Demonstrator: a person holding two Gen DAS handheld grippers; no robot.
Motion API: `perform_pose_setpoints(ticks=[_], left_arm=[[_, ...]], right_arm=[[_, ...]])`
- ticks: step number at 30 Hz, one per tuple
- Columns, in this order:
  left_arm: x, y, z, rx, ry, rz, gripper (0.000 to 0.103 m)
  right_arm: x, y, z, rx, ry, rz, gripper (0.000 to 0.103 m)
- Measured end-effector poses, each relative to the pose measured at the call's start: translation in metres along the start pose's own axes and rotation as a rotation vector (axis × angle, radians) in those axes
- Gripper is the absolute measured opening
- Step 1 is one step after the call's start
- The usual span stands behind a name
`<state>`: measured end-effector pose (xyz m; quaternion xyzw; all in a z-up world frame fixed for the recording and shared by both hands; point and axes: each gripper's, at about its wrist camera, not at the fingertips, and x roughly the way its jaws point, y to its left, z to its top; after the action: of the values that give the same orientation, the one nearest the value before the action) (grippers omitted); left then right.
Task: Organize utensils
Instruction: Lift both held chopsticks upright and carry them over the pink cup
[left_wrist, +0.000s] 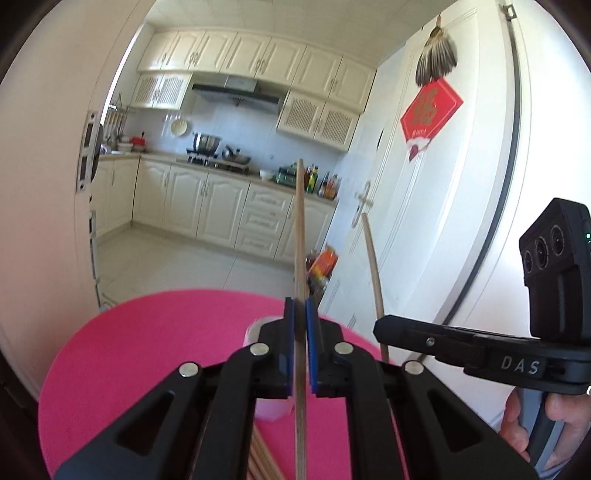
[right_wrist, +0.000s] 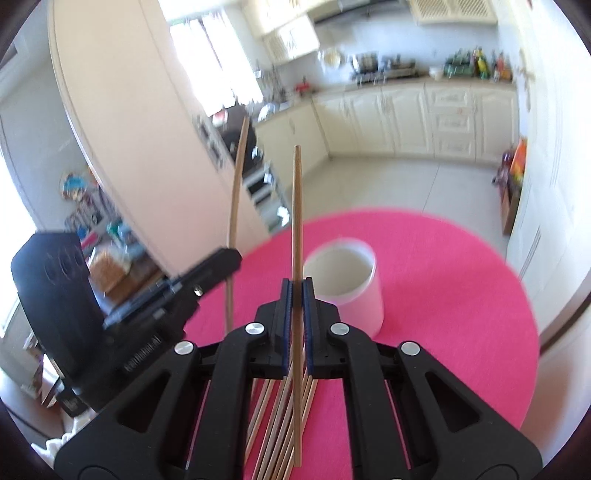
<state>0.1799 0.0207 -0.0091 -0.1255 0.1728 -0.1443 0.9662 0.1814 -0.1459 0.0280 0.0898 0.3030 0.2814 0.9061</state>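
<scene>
Left wrist view shows the left gripper (left_wrist: 301, 314) clamped on one wooden chopstick (left_wrist: 300, 236) whose long axis runs straight ahead past the pads, tip up and away. To its right the right gripper (left_wrist: 384, 328) pinches a second chopstick (left_wrist: 371, 258), also tip up; a hand (left_wrist: 524, 424) grips its handle. Only the right wrist view shows the white cup (right_wrist: 347, 280) whole, open and upright just ahead-right of the jaws on the pink table (right_wrist: 461, 295), and the loose chopstick pile (right_wrist: 273, 424) beneath them.
</scene>
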Motion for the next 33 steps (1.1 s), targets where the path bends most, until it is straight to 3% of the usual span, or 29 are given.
perform_pose_setpoints(ticks=[10,15,22,33], left_arm=[[0.027,-0.014,0.024,0.008,-0.235,0.058,0.006],[0.037,-0.008,0.030,-0.020,-0.317,0.085,0.006],[0.057,0.001,0.028,-0.011,-0.350,0.101,0.006],[0.064,0.010,0.009,0.040,-0.254,0.122,0.007]], right_arm=[[-0.002,-0.010,0.028,0.007,-0.335,-0.078,0.006],[0.004,-0.024,0.033,0.016,-0.447,-0.074,0.006],[0.019,-0.032,0.034,0.025,-0.490,-0.074,0.006],[0.034,-0.032,0.018,-0.003,-0.470,-0.105,0.006]])
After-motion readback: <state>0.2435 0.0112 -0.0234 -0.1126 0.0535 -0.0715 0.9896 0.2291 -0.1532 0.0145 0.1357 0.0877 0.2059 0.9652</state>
